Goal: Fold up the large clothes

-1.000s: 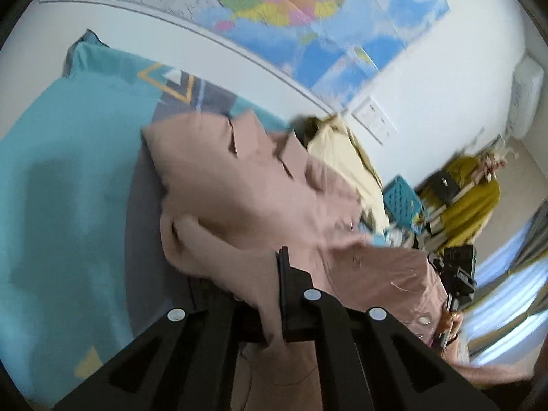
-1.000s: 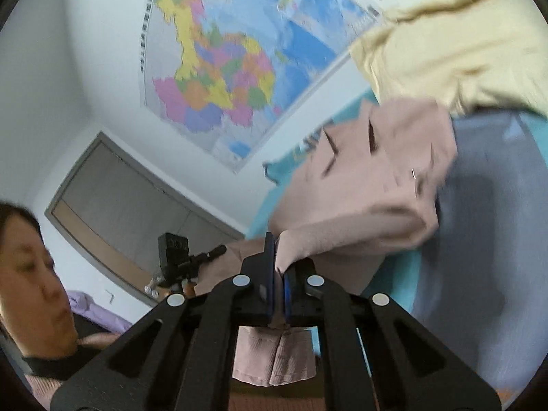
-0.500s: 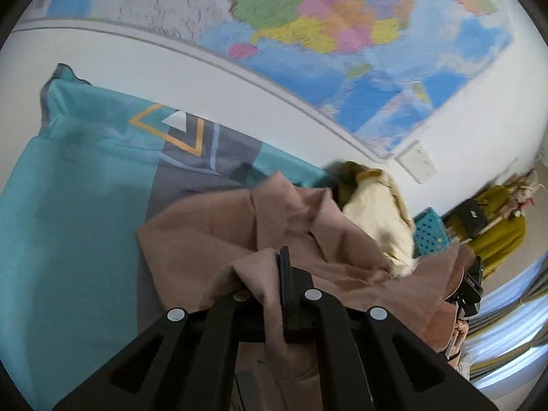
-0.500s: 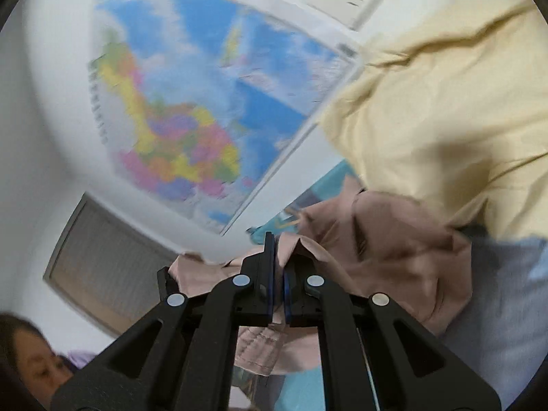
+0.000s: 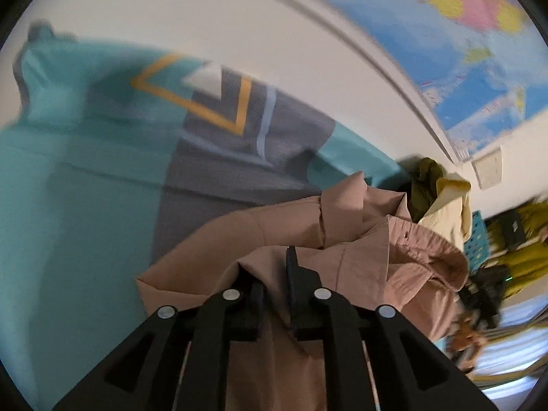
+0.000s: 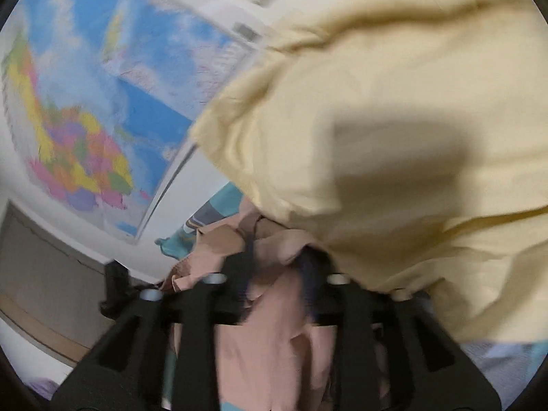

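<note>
A dusty pink garment lies bunched on a teal and grey bed cover. My left gripper has its jaws a little apart, with pink cloth lying between and over them. In the right wrist view my right gripper has its jaws apart, and the pink garment drapes down between the fingers. A pale yellow garment fills the right of that view, close above the right finger, and hides its tip.
A large wall map hangs behind the bed; it also shows in the right wrist view. Yellow and olive clothes are piled at the bed's far end. A blue basket and other clutter stand on the right.
Both grippers moved forward toward the wall with the pink garment, then their jaws opened. The yellow garment now fills most of the right wrist view.
</note>
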Demonstrator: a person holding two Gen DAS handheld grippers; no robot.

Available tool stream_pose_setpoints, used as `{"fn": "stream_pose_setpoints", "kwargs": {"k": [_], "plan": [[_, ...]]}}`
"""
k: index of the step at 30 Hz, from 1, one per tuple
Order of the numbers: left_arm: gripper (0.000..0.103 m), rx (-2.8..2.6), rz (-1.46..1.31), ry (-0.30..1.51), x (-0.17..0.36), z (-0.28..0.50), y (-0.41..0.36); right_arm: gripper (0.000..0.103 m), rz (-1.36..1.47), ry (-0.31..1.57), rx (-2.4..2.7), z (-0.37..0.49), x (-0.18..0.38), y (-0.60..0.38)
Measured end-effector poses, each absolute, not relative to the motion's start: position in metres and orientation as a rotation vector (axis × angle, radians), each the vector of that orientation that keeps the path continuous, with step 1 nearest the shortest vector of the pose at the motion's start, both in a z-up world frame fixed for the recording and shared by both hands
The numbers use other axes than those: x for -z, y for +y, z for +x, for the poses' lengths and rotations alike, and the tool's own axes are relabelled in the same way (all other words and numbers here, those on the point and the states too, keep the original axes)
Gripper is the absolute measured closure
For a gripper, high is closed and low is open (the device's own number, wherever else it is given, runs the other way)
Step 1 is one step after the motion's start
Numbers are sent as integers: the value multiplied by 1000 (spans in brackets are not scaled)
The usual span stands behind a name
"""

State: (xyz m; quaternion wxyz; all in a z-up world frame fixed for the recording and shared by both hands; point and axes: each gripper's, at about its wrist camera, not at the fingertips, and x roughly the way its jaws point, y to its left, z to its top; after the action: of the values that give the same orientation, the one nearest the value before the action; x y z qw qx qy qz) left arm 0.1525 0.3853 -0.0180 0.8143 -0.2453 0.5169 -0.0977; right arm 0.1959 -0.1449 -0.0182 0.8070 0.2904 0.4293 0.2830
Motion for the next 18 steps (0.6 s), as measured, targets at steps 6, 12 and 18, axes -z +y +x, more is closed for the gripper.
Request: {"fn": "stream_pose_setpoints", "kwargs": {"k": [6,12,18], "plan": [[47,205,-250,903,-25,102,369,25,284,675,-582,135,-43,-123],[30,260,14,835,-33,78,319,23,-132,697,-599,120,-25,-33],[34,209,138,949,6,104,289,24,-374,758,-406,158,27,9]]}}
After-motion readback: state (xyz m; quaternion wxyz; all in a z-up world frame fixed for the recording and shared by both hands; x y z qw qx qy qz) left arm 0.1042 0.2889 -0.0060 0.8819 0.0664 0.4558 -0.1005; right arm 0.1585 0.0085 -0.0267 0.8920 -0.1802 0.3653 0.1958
